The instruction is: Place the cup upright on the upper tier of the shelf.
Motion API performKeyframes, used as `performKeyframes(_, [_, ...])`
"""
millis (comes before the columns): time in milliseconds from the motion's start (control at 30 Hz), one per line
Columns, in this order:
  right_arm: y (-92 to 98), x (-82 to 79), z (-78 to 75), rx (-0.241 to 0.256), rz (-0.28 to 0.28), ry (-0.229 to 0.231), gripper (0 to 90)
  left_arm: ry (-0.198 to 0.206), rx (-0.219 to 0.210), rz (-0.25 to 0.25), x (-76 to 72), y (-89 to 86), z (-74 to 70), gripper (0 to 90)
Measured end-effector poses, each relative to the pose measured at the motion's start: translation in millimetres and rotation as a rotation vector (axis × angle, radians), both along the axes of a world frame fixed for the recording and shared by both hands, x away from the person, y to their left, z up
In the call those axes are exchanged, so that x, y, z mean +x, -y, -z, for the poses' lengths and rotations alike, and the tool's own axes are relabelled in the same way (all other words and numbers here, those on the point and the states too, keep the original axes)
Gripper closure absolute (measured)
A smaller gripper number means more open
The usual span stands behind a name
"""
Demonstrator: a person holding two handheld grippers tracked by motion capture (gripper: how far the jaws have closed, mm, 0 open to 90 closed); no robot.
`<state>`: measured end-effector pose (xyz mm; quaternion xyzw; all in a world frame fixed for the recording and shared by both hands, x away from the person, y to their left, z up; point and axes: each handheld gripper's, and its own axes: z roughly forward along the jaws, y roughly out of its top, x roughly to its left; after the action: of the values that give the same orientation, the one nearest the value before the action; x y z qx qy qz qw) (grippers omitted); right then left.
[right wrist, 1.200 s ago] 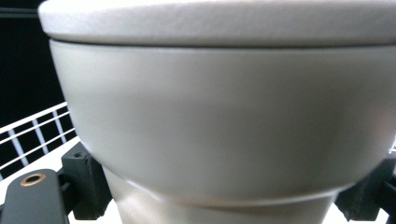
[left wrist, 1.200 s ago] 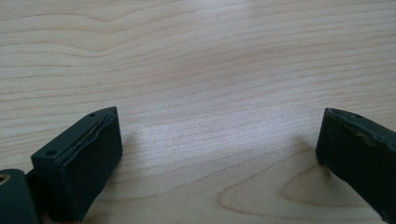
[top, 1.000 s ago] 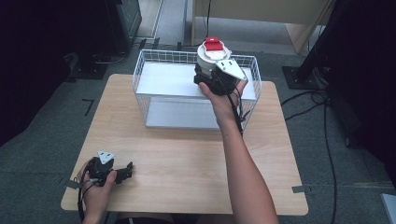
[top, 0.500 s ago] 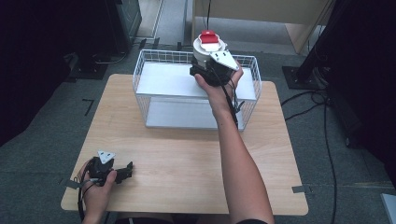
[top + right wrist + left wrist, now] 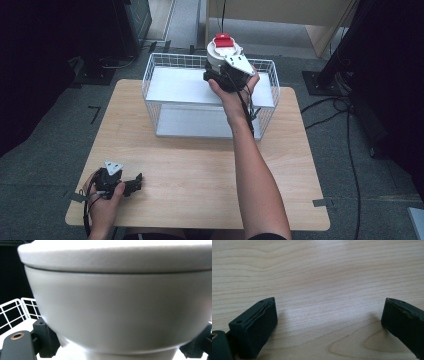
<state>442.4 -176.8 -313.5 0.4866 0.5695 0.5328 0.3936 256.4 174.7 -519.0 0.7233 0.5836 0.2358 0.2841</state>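
A white round pot [image 5: 218, 56] with a red cap [image 5: 223, 40] hangs above the far rim of the white wire basket [image 5: 165, 56]. My right gripper [image 5: 217, 70] is shut on the pot's lower body. In the right gripper view the pot [image 5: 117, 305] sits close between the two black jaws of that gripper [image 5: 120, 347], with basket wire behind at the left. My left gripper [image 5: 134, 183] rests on the wooden table [image 5: 200, 165] near its front left corner. Its jaws stand wide apart over bare wood in the left gripper view [image 5: 329, 312], holding nothing.
The basket stands at the back middle of the table, with a white shelf [image 5: 180, 87] inside it. Black stands [image 5: 340, 55] and cables [image 5: 350, 150] lie on the grey floor to the right. A dark unit [image 5: 132, 22] stands at the back left.
My right gripper has carried the pot a little higher and farther back over the basket, drifting slightly left. The left gripper has stayed put.
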Motion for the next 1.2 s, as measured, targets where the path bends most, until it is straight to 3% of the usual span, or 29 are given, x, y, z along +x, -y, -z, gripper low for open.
performKeyframes(233, [1.1, -2.2, -0.7, 0.016, -0.013, -0.016, 10.6, 0.001, 0.000, 0.000, 0.0, 0.1, 0.1, 0.8])
performKeyframes(467, [6.9, -7.1, -2.4, 0.029, -0.046, -0.026, 0.0, 0.001, 0.001, -0.001, 0.1, 0.1, 0.1, 0.9])
performKeyframes(700, [12.1, -13.0, 1.4, 0.044, -0.060, -0.032, 0.0, 0.000, 0.000, 0.000, 0.1, 0.1, 0.1, 0.9])
performKeyframes(1200, [23.3, -49.8, 18.2, 0.041, -0.093, -0.011, 0.0, 0.000, 0.003, 0.002, 0.0, -0.1, 0.0, 0.9])
